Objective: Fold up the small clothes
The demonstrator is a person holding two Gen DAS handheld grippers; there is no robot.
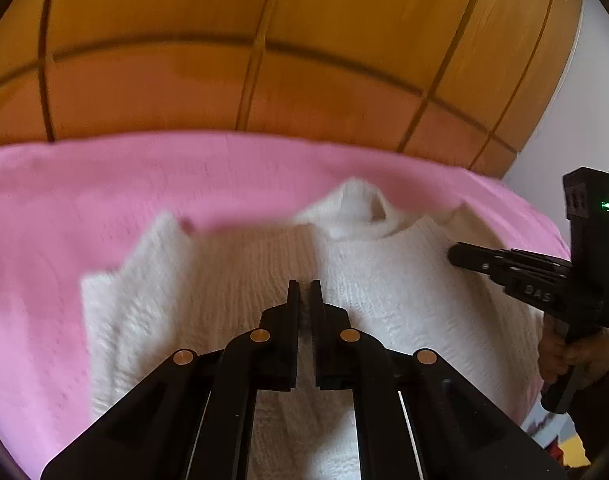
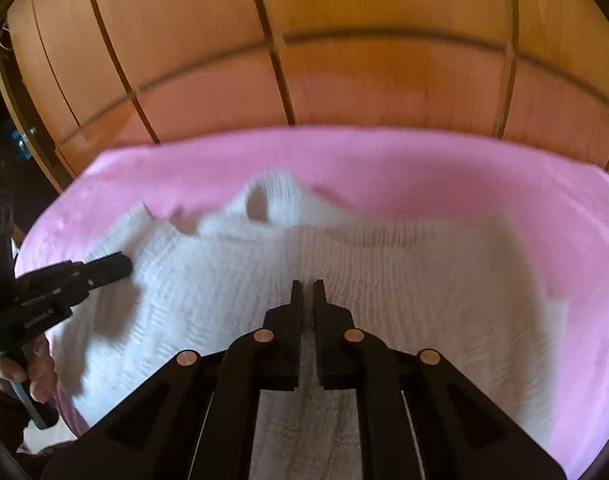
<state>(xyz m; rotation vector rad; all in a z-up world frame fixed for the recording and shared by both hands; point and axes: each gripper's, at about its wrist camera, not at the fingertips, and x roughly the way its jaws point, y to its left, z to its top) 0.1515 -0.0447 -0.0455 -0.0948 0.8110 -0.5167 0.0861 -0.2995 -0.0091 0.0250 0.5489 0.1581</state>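
Note:
A white knitted sweater with a high collar lies spread on a pink cover; it also shows in the right wrist view, collar at the far side. My left gripper hovers over the sweater's middle with jaws nearly together and nothing between them. My right gripper stands the same way over the sweater, empty. The right gripper also shows in the left wrist view above the sweater's right shoulder. The left gripper shows in the right wrist view above the left shoulder.
The pink cover spreads around the sweater. A wooden panelled wardrobe stands right behind it. A pale wall is at the far right. Hands hold both gripper handles at the frame edges.

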